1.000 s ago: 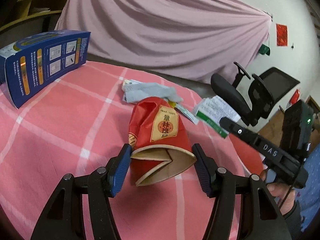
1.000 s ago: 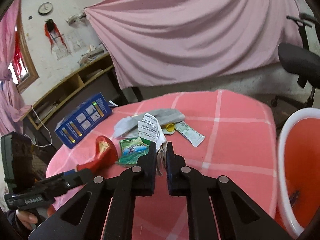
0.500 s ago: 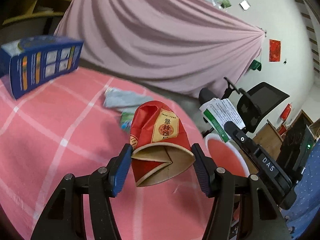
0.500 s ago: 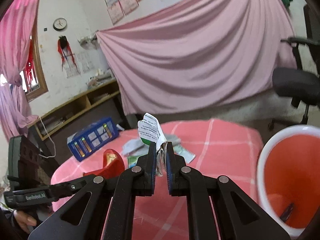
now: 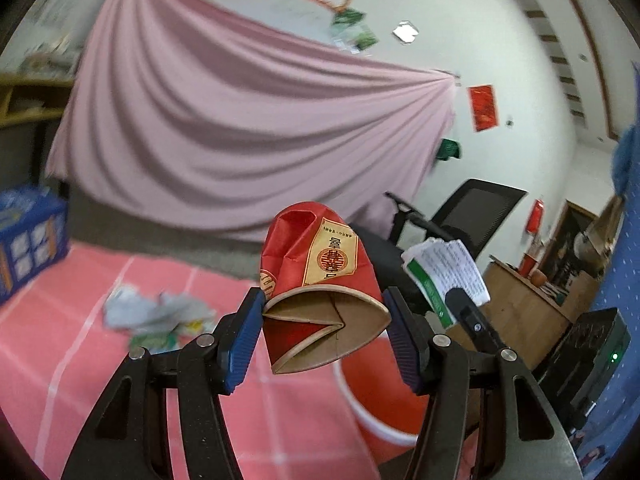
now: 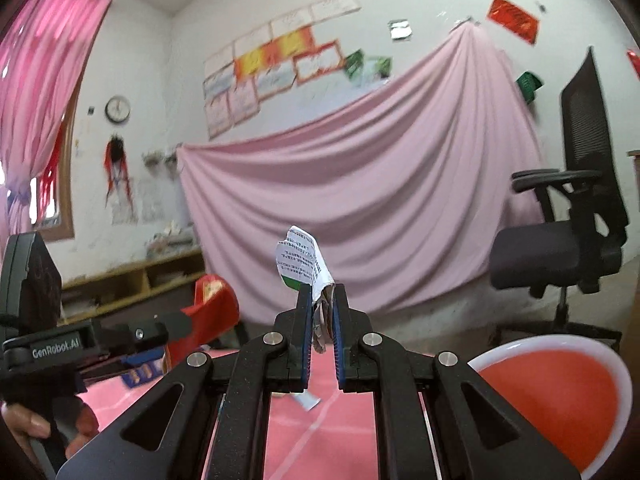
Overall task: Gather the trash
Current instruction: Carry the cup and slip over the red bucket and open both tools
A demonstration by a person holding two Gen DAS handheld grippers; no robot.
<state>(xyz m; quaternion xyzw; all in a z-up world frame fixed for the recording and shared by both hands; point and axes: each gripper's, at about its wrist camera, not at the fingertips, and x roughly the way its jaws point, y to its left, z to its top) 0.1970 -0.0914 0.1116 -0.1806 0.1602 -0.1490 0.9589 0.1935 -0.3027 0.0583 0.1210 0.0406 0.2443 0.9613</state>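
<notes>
My left gripper point(image 5: 325, 322) is shut on a crushed red paper cup point(image 5: 320, 276), its blue pads pressing both sides of the rim, lifted above the pink checked table point(image 5: 80, 360). The right gripper point(image 6: 322, 312) is shut on a folded white and green printed paper point(image 6: 300, 260) that sticks up between its pads. That paper point(image 5: 444, 276) and the right gripper's finger show at the right in the left wrist view. An orange bin with a white rim point(image 6: 560, 396) stands low at the right; its rim point(image 5: 360, 412) shows below the cup.
Grey cloth and small wrappers point(image 5: 152, 316) lie on the table, with a blue box point(image 5: 28, 244) at its left edge. A black office chair point(image 6: 568, 240) stands to the right. A pink drape point(image 6: 360, 200) covers the back wall, above wooden shelves point(image 6: 132, 280).
Both grippers rose and swung right, away from the table litter and toward the bin, each keeping its grip. The table sank low in both views; the bin now lies under the cup.
</notes>
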